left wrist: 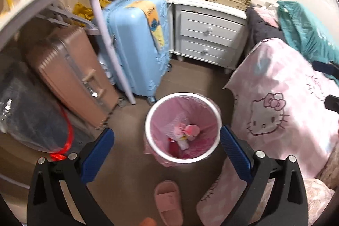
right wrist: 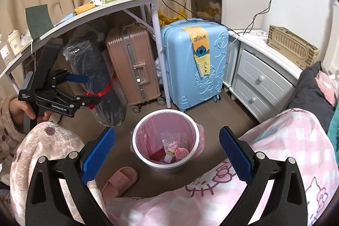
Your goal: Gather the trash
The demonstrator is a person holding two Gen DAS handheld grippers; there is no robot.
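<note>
A white bin (left wrist: 148, 137) (right wrist: 135, 149) with a pink liner stands on the brown floor beside the bed. Inside lie a pink cup (left wrist: 191, 130) (right wrist: 182, 153), a clear wrapper (right wrist: 169, 141) and red scraps. My left gripper (left wrist: 167, 137) hangs above the bin, its blue pads wide apart and nothing between them. My right gripper (right wrist: 167, 139) is also above the bin, open and empty. In the right wrist view the left gripper (right wrist: 82, 88) shows at the left, held by a hand (right wrist: 23, 109), jaws apart.
A pink slipper (left wrist: 168, 202) (right wrist: 119, 180) lies on the floor near the bin. A blue suitcase (left wrist: 137, 46) (right wrist: 195, 65) and a brown suitcase (left wrist: 72, 75) (right wrist: 133, 65) stand by a table leg (left wrist: 110, 41). A white nightstand (left wrist: 209, 35) and a pink blanket (left wrist: 281, 109) flank the right.
</note>
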